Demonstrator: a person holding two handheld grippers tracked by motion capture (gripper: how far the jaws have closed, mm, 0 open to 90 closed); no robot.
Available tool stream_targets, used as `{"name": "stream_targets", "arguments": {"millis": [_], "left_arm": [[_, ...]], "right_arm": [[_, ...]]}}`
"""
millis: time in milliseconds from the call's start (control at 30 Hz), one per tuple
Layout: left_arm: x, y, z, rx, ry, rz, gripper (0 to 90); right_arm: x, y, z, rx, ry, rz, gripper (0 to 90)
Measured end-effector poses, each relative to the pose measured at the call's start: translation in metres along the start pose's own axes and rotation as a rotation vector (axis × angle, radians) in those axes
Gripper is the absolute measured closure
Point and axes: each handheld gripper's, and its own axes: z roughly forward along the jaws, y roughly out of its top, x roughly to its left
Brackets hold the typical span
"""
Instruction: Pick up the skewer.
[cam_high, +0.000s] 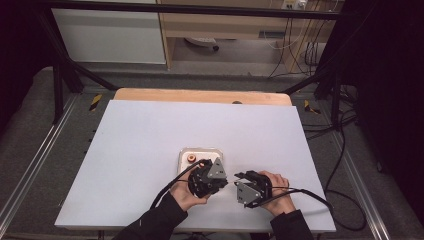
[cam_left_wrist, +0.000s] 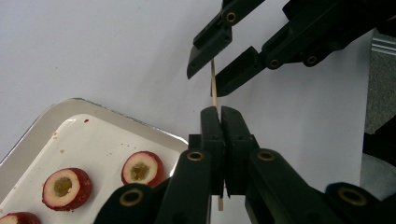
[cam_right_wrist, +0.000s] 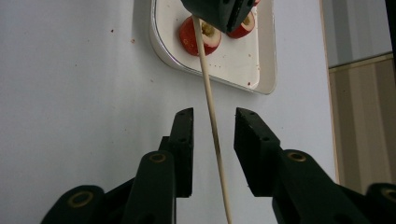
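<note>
While the left tool (cam_left_wrist: 219, 114) pinches a thin wooden skewer (cam_right_wrist: 212, 116) with its jaws pressed together, the right tool (cam_right_wrist: 212, 122) brackets the free end, jaws spread and not touching. Step in hand looks like a handover or regrip. Next: right closes squarely on the stick. Beyond, cored red fruits (cam_left_wrist: 67, 188) sit in a white tray (cam_right_wrist: 266, 60) on the surface (cam_high: 150, 140). No legible writing.

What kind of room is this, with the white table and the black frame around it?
Most likely a lab or workshop set up for recording handwork, not a kitchen. A black metal frame surrounds the white table, loose cables trail over the floor, and a person's hands work two handheld grippers beside a small tray of cored red fruit.
</note>
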Motion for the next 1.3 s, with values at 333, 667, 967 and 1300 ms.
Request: {"name": "stream_targets", "arguments": {"millis": [333, 667, 967, 1300], "left_arm": [[-0.001, 0.000, 0.003, 0.001, -0.009, 0.001, 88.7], [0.002, -0.001, 0.005, 0.006, -0.023, -0.003, 88.3], [0.013, 0.006, 0.012, 0.166, -0.032, -0.051, 68.1], [0.016, 0.009, 0.020, 0.247, -0.028, -0.081, 81.7]], "right_arm": [[0.003, 0.000, 0.001, -0.002, 0.016, -0.033, 85.4], [0.004, 0.001, 0.001, 0.017, 0.021, -0.098, 88.9], [0.002, 0.007, 0.002, 0.082, -0.022, -0.198, 88.9], [-0.001, 0.020, 0.007, 0.119, -0.043, -0.302, 88.7]]}}
